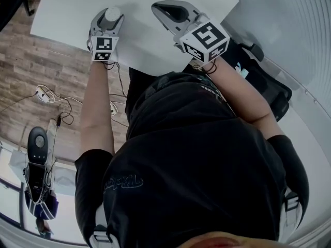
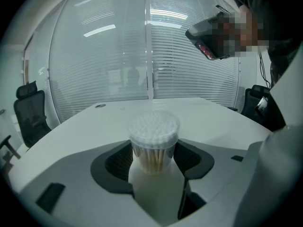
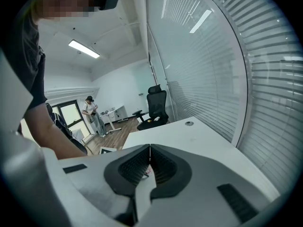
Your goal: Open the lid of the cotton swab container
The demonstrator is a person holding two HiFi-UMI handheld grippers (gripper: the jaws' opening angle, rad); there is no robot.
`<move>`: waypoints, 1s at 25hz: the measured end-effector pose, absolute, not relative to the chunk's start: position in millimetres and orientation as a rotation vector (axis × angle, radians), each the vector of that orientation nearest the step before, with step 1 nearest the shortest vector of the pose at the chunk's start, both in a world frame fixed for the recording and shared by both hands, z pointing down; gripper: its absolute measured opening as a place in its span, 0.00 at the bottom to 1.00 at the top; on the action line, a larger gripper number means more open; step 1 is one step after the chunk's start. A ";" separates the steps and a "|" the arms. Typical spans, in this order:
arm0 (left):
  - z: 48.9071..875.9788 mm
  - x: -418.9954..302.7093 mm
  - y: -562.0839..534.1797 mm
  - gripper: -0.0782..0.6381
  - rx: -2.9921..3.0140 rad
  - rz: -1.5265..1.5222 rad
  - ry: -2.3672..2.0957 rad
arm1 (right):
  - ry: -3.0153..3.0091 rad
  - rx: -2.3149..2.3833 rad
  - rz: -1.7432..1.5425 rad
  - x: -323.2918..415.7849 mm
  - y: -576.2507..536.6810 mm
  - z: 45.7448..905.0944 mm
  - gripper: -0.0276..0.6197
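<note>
No legible text, shirt print (image 1: 123, 182) unreadable

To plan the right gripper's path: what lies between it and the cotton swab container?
In the head view, only bare white table lies between the right gripper and the cotton swab container, which stands in the left gripper.

My grey left gripper (image 2: 154, 148) has black ribbed pads (image 2: 118, 162); the clear round plastic swab container (image 2: 154, 138) shows white tips, tan sticks.
</note>
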State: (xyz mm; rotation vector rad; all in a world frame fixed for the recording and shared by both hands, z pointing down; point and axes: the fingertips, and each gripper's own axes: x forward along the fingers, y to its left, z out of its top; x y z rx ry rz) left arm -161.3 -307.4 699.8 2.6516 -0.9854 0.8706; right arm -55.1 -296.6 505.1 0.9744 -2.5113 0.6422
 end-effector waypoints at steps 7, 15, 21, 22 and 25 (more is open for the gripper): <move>698.3 -161.3 -306.2 0.49 2.649 0.865 -0.991 | -2.512 0.974 0.647 -53.5 -294.1 505.9 0.08; 703.1 -162.1 -307.9 0.48 2.643 0.870 -0.989 | -2.517 0.968 0.642 -57.4 -293.3 506.6 0.08; 707.0 -165.0 -307.1 0.48 2.652 0.880 -0.970 | -2.523 0.976 0.626 -57.7 -289.9 504.5 0.08; 707.8 -164.3 -305.8 0.48 2.656 0.885 -0.957 | -2.526 0.978 0.622 -56.7 -288.1 504.0 0.08; 706.7 -159.0 -301.8 0.48 2.669 0.907 -0.913 | -2.536 0.981 0.611 -52.4 -283.0 499.5 0.08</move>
